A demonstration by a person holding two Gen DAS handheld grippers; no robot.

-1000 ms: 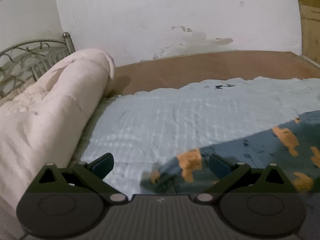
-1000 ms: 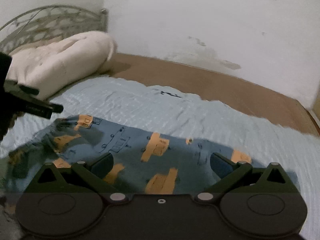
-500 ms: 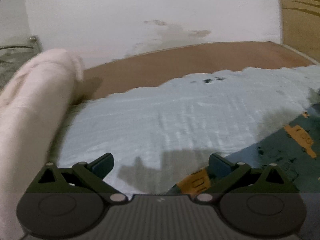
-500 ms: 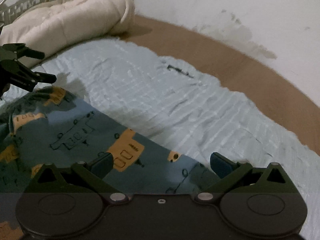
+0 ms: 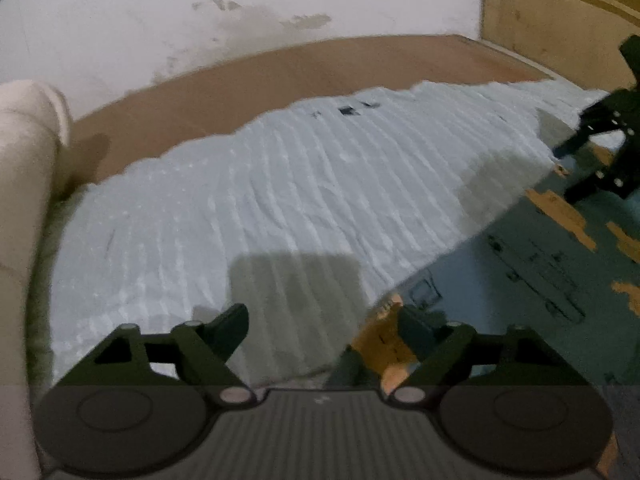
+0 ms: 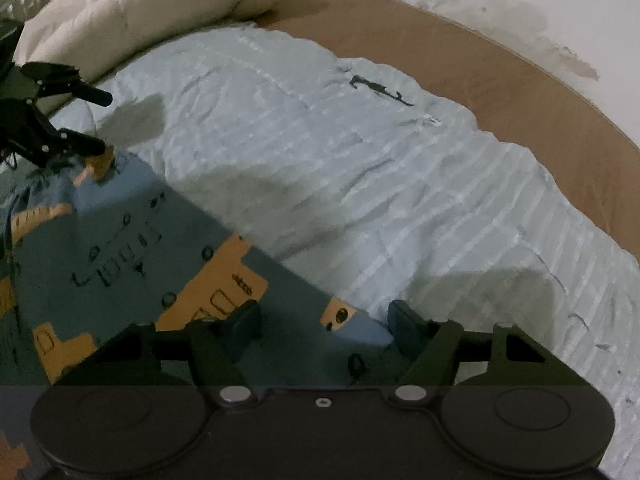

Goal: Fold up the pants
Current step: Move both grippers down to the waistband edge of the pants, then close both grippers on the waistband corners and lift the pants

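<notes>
- We see the pants (image 6: 120,264), blue-grey with orange blocks and dark line drawings, lying spread on a pale blue ribbed bedcover (image 6: 360,168) over a brown bed board (image 6: 500,80).
- Their far edge runs diagonally across the cover in the right wrist view, from the far left to the near centre.
- The right gripper (image 6: 324,320) sits low over the near corner of that edge. Its jaws have just been closing; the cloth corner lies between the fingers, but a gap remains and we cannot see the pads pressing it.
- The left gripper (image 5: 324,328) hangs over the other end of the same edge, where an orange patch shows. Its jaws have also just been closing and stand apart, the right-hand finger over the fabric, the left-hand finger over bare cover.
- Each gripper appears in the other's view, at the frame's side, close above the pants.
- A cream rolled duvet (image 6: 132,12) lies at the far left, against a stained white wall (image 5: 240,20).
</notes>
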